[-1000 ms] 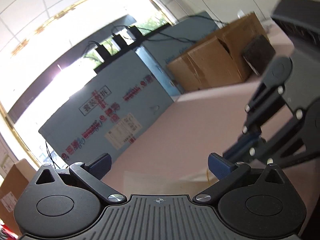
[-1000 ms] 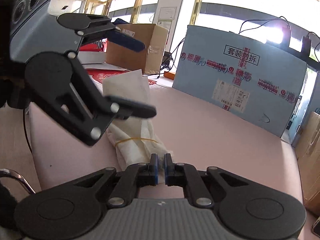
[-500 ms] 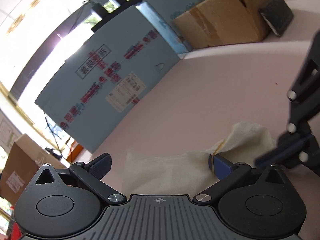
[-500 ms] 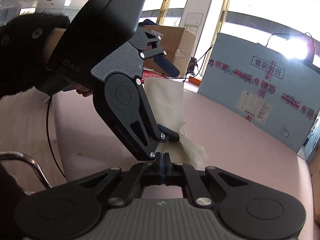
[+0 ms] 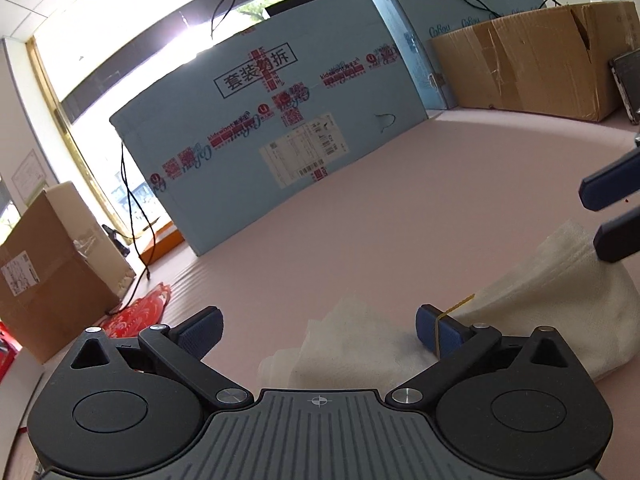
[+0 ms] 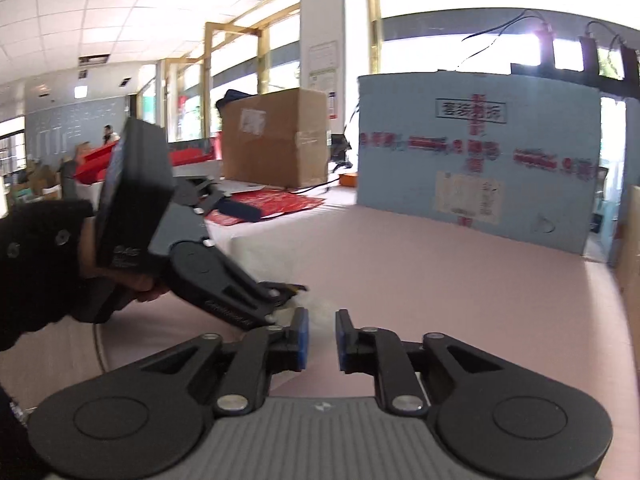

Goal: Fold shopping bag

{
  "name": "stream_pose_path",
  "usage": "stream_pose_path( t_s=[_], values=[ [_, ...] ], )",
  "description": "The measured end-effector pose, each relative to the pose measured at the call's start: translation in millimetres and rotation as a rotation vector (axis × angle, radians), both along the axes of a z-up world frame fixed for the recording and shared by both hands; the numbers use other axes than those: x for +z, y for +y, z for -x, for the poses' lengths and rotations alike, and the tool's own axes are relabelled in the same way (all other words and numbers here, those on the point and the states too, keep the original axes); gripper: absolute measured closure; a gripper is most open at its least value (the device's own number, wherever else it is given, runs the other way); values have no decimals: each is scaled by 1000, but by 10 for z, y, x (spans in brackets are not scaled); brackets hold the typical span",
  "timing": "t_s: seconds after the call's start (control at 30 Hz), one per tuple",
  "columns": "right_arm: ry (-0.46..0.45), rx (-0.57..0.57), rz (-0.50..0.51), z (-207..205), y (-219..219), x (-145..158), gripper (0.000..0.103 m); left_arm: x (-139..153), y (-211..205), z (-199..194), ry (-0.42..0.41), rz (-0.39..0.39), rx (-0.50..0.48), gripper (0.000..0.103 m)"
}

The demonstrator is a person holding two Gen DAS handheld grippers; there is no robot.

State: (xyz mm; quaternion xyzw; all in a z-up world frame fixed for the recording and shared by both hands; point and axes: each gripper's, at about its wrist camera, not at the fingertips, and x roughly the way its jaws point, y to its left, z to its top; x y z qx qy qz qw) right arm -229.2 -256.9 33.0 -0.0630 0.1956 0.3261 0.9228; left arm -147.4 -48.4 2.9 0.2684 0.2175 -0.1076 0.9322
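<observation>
Pink and bare, the table (image 5: 400, 208) runs back to a large pale blue carton (image 5: 280, 128) printed in red, with brown cardboard boxes (image 5: 532, 56) standing at the far corner and another off the table's left end. On the pink surface lies the shopping bag (image 5: 532, 312) — cream cloth, folded into a rumpled bundle with a thin yellow rubber band (image 5: 440, 328) about it. In the left wrist view the left gripper (image 5: 318, 326) has its jaws spread wide and clamps nothing; the bag lies low between its fingers and stretches out past the right-hand one, and the band is looped over that finger's blue pad (image 5: 434, 330). The right gripper (image 6: 319, 338) sits just behind the bag's near end, its jaws having just been opening, now parted with only bare table and a blurred white edge of cloth ahead of the gap — its pads press on nothing. From the left view its two dark fingertips (image 5: 612, 216) hang over the far end of the bag. A black-sleeved hand (image 6: 132, 284) holds the left gripper's body, angled down toward the table, with its lower finger at the bag.
</observation>
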Motion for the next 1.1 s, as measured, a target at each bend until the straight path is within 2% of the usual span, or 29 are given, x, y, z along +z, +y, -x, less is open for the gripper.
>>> stream_pose_path(
  t_s=[0.07,0.1,0.13,0.2,0.27,0.33,0.4,0.47,0.53,0.6,0.63,0.67,0.7,0.77,0.83,0.97,1.03,1.1],
  values=[
    [87,23,15,-152,104,-97,54,31,18,-27,17,25,-14,0],
    [117,68,5,-182,151,-125,80,52,33,-45,31,47,-25,0],
    [113,88,-2,-150,153,-127,85,81,53,-70,47,76,-31,0],
    [-25,122,85,40,278,-127,87,147,115,-130,87,162,-37,0],
    [-136,160,186,237,387,-165,88,224,216,-217,151,300,-62,0],
    [-294,195,351,480,562,-253,89,253,265,-301,212,403,-68,0],
    [-414,216,469,621,657,-341,90,247,254,-375,229,421,-45,0],
    [-458,238,501,667,663,-358,90,220,259,-446,196,380,2,0],
    [-460,228,506,666,644,-345,91,197,329,-490,181,377,40,0],
    [-408,179,473,591,607,-303,91,208,339,-397,159,365,-17,0],
    [-340,149,417,515,566,-247,91,226,295,-293,138,329,-87,0],
    [-224,110,306,383,486,-158,91,240,239,-182,109,273,-153,0],
    [-183,95,270,330,445,-124,92,244,181,-85,75,204,-196,0],
    [-46,33,138,124,278,-42,92,243,140,34,23,110,-219,0],
    [72,-1,14,-63,90,8,93,273,195,87,13,120,-230,0],
    [261,-50,-124,-408,-215,0,92,281,296,147,-16,113,-198,0],
    [325,-29,-168,-558,-320,-4,90,300,313,161,-23,152,-205,0],
    [301,-49,-128,-637,-350,23,86,328,295,151,-31,195,-209,0]
  ],
)
